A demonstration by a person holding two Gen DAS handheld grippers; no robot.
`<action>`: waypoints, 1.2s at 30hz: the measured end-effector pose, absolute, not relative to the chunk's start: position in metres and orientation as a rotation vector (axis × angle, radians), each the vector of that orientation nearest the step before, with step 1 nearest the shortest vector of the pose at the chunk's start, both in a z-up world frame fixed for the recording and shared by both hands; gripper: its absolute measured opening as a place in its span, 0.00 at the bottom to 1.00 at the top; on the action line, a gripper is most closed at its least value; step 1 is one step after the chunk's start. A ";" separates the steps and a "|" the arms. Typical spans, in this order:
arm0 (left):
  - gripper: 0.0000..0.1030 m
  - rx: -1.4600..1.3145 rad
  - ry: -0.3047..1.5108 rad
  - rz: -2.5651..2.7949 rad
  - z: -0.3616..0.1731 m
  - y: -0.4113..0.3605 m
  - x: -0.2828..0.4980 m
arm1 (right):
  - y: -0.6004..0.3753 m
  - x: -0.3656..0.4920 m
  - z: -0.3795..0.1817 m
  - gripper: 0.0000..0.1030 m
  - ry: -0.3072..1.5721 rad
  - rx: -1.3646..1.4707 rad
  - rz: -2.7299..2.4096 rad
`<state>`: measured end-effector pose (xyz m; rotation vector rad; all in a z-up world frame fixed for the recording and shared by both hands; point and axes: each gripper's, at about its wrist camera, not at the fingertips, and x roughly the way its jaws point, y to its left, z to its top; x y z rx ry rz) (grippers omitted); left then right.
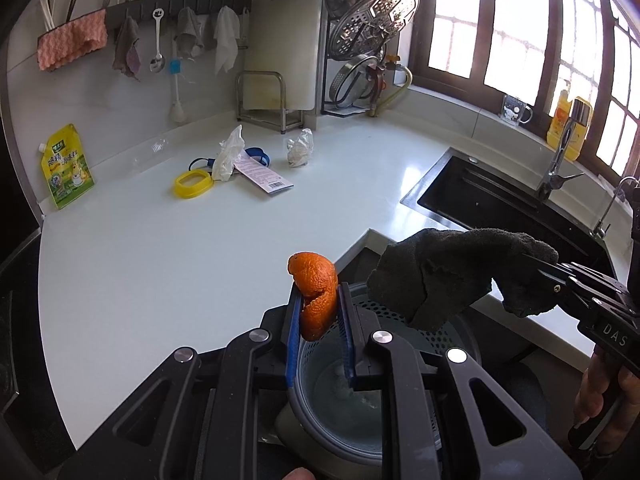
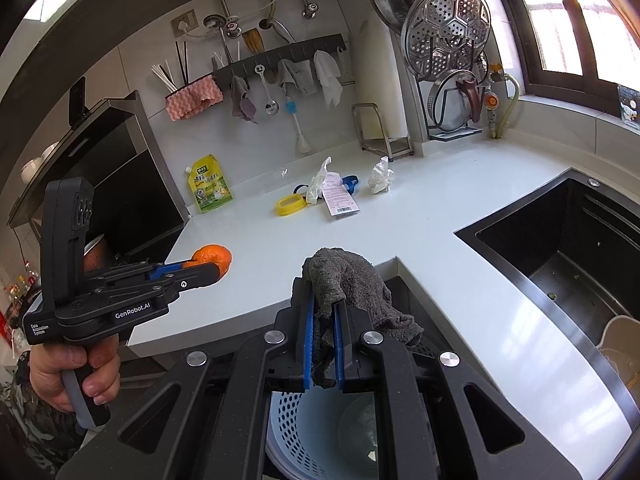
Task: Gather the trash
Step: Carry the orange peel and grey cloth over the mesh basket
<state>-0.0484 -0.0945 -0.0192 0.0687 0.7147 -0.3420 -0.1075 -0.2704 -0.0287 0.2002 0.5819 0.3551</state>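
My left gripper [image 1: 318,300] is shut on an orange peel [image 1: 314,296] and holds it over a perforated trash basket [image 1: 400,320] below the counter edge. It also shows in the right wrist view [image 2: 218,268], with the peel [image 2: 212,258]. My right gripper [image 2: 324,312] is shut on a dark grey rag [image 2: 344,280] above the same basket [image 2: 304,420]. The rag also shows in the left wrist view [image 1: 448,272]. On the white counter [image 1: 160,260] lie a crumpled white plastic bag [image 1: 228,152], a paper label [image 1: 262,174], a crumpled paper wad [image 1: 300,148] and a yellow ring [image 1: 193,184].
A black sink [image 2: 568,240] with a tap [image 1: 560,160] is at the right. A yellow-green seasoning pouch [image 1: 66,168] leans on the wall at the left. Cloths and utensils hang on a rail [image 1: 180,4]. A lid rack [image 1: 360,40] stands at the back.
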 end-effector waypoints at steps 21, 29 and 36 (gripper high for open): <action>0.18 0.060 0.762 -0.401 -0.044 -0.116 -0.081 | -0.283 -0.151 -0.053 0.08 0.631 0.208 0.295; 0.19 0.078 0.761 -0.413 -0.045 -0.118 -0.088 | -0.279 -0.160 -0.062 0.08 0.641 0.222 0.292; 0.19 0.072 0.773 -0.420 -0.049 -0.117 -0.090 | -0.280 -0.164 -0.063 0.08 0.645 0.205 0.277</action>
